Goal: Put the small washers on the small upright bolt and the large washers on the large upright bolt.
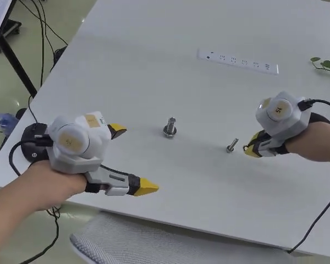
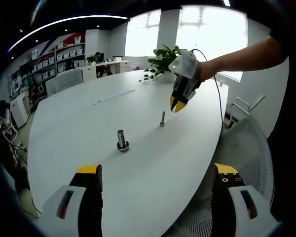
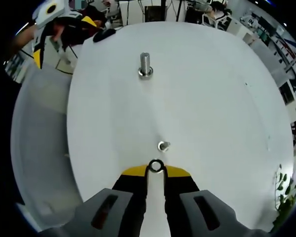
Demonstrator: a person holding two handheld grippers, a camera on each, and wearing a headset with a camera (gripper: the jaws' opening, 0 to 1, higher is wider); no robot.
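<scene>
Small washer (image 3: 156, 166), pinched by its rim between the closed yellow tips of the right gripper (image 3: 156, 173), shown in the right gripper view as a full ring with its hole open toward the camera. Its flat faces appear to lie roughly level with the table (image 3: 227, 98), so the hole's axis is judged to run close to vertical, in line with the shaft it is meant for. Just beyond the tips, near but apart, stands the small bolt (image 3: 163, 145), upright on its head with its long axis vertical and free end up. Its shaft looks bare, though a washer already on it would be too small to tell. Farther out stands the large bolt (image 3: 145, 65), also upright, with a wider ring (image 3: 145, 74) at its foot that may be a seated washer or the bolt's own head; which it is cannot be told. The left gripper (image 2: 158, 170) hovers at the near table edge, jaws spread wide and holding nothing, well apart from both bolts. Stage, as judged: the small washer is held close to its bolt but not yet on it; lowering and release remain, and the count of washers left to place cannot be told.
</scene>
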